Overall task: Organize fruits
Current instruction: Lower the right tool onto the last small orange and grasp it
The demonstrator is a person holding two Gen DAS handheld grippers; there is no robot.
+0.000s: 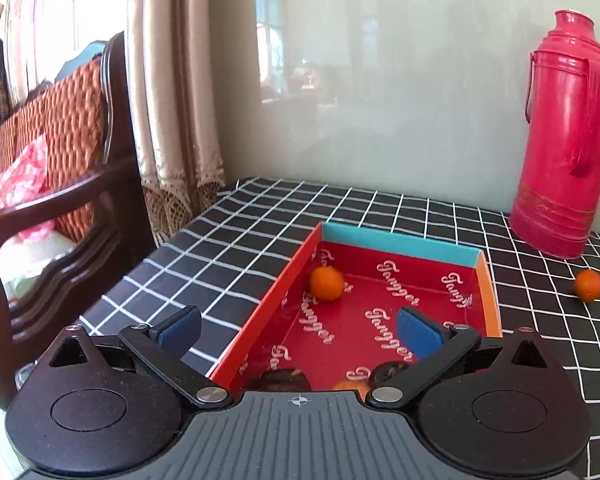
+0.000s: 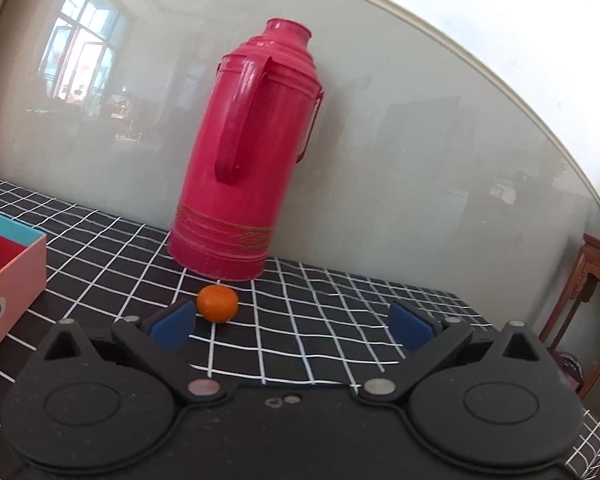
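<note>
A shallow red box (image 1: 384, 276) lies on the black checked tablecloth. A small orange (image 1: 326, 283) sits at its far left corner; dark fruits (image 1: 388, 371) and another orange (image 1: 350, 385) show at its near end, partly hidden. My left gripper (image 1: 298, 330) is open and empty above the box's near left side. Another small orange (image 1: 587, 285) lies on the cloth right of the box, and shows in the right wrist view (image 2: 217, 303). My right gripper (image 2: 292, 326) is open and empty, the orange just ahead of its left finger. The box's corner (image 2: 8, 264) shows at the left.
A tall pink thermos (image 2: 244, 152) stands upright against the glossy wall right behind the loose orange; it also shows in the left wrist view (image 1: 564, 136). A dark wooden chair (image 1: 72, 184) and curtains stand beyond the table's left edge. A wooden side table (image 2: 592, 300) stands at the right.
</note>
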